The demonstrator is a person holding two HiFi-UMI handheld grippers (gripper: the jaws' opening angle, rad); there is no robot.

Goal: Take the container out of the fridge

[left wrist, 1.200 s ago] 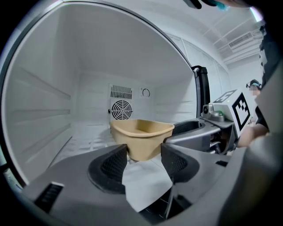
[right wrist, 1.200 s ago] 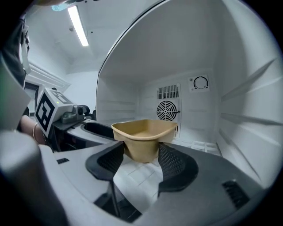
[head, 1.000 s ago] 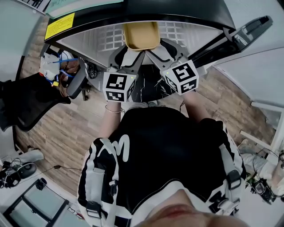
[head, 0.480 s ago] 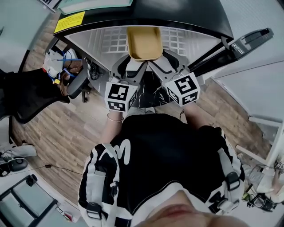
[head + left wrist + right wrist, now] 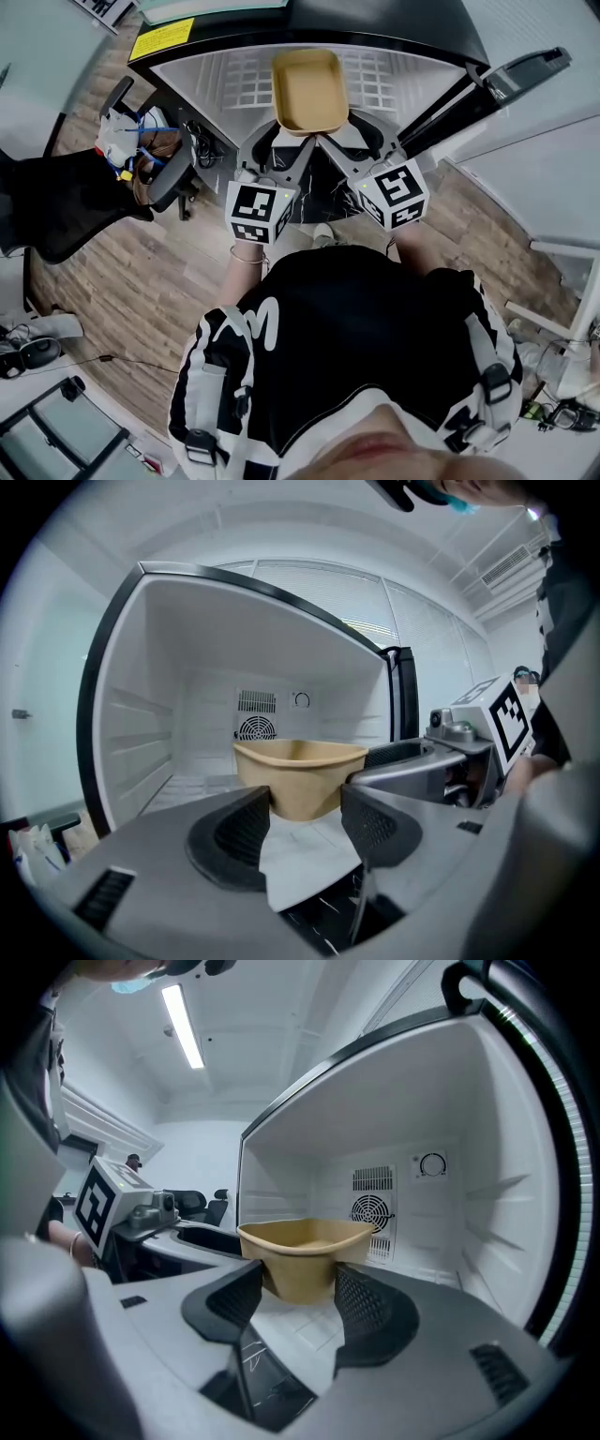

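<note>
- The person (image 5: 347, 328) stands facing the open fridge (image 5: 234, 84), a gripper in each hand, both reaching into its mouth.
- The container (image 5: 309, 91), a shallow tan tray with rounded corners, sits just inside the fridge, over the white gridded shelf, with its near edge towards the person.
- It looks empty from above.
- The left gripper (image 5: 284, 142) comes in at the container's near-left corner, and the right gripper (image 5: 337, 141) at the near-right one. The two sit close beside each other.
- In the left gripper view, the left gripper (image 5: 307, 803) has its two dark ribbed pads drawn in against the lower corner of the container (image 5: 300, 761), one on each side, so it has hold of it.
- The right gripper (image 5: 298, 1283) is the same in its own view, with both pads pressed to the sides of the container (image 5: 305, 1241) and the rim flaring out above them.
- Between them they hold the container level.
- I cannot tell whether its bottom touches the shelf, as the jaws hide it.
- Behind the container, a round fan grille (image 5: 255, 727) shows on the fridge's white back wall, low and well back.
- A yellow label (image 5: 161, 39) sits on the fridge's dark top edge at the left.
- A black office chair (image 5: 66, 206) stands on the wood floor (image 5: 141, 272) off to the person's left.
</note>
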